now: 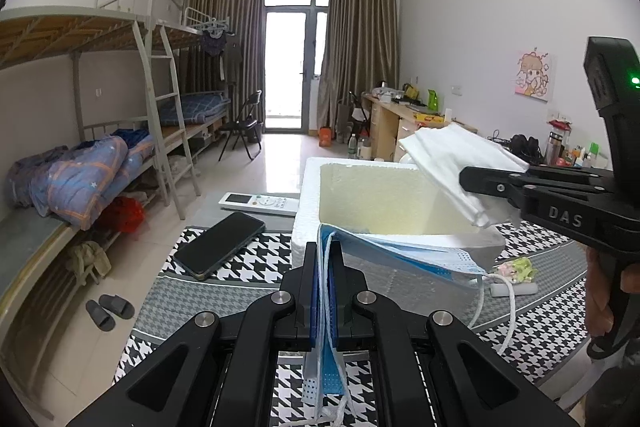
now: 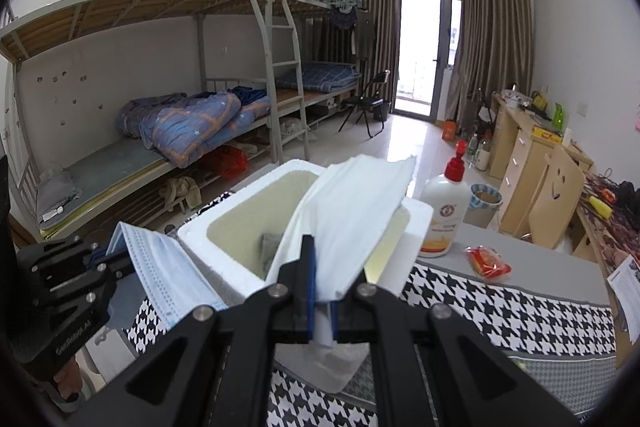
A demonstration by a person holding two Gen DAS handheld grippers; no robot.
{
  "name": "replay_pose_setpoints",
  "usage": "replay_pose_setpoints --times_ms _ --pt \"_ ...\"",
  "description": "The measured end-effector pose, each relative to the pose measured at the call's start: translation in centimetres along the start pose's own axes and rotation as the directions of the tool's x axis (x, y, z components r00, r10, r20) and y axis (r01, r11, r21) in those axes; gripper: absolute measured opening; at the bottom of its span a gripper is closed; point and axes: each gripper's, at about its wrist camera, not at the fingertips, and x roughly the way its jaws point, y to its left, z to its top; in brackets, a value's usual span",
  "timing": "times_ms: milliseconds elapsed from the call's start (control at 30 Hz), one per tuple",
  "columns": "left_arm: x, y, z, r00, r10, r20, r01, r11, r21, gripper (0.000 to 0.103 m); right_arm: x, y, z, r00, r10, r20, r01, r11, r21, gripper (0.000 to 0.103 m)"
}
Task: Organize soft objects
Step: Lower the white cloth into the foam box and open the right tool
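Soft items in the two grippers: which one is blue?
The face mask held by the left gripper is blue, with white ear loops; the folded cloth in the right gripper is plain white.

Bunk beds [image 2: 180, 39], brown curtains [image 1: 360, 39], wooden desk [image 1: 396, 119]

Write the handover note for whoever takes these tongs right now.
Left tongs: shut on the blue face mask, which drapes over the foam box's near rim.
Right tongs: shut on the white folded cloth, held over the box opening.
Done: a grey item already lies inside the box.
Left: drop cloth and mask into the box.
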Motion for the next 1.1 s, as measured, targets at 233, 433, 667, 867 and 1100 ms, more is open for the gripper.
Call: replay_pose_setpoints --times_ms 233,433,667,867,1100 --pt "0.8 0.6 0.0 1.000 -0.004 -0.010 0.004 1.000 -0.004 0.004 1.7 -0.2 0.4 0.999 0.012 -0.039 -0.012 1.000 0.011 0.008" --pt "0.9 0.7 0.1 1.000 -0.005 -0.009 0.005 1.000 -0.005 0.004 3.3 -0.2 0.7 0.997 0.021 -0.071 -0.020 1.000 0.015 0.008" --pt "1.0 0.9 0.2 1.000 -0.004 -0.012 0.004 1.000 -0.011 0.004 4.3 -0.1 0.5 0.995 0.023 -0.093 -0.022 1.000 0.013 0.008" --pt "0.8 0.9 0.3 1.000 -0.003 -0.010 0.003 1.000 -0.011 0.004 4.3 -0.1 0.5 0.994 0.024 -0.105 -0.023 1.000 0.011 0.040" --pt "0.1 1.3 0.4 1.000 0.012 0.004 -0.012 1.000 -0.022 0.004 2.4 -0.3 0.6 0.999 -0.009 -0.047 0.010 1.000 0.007 0.076"
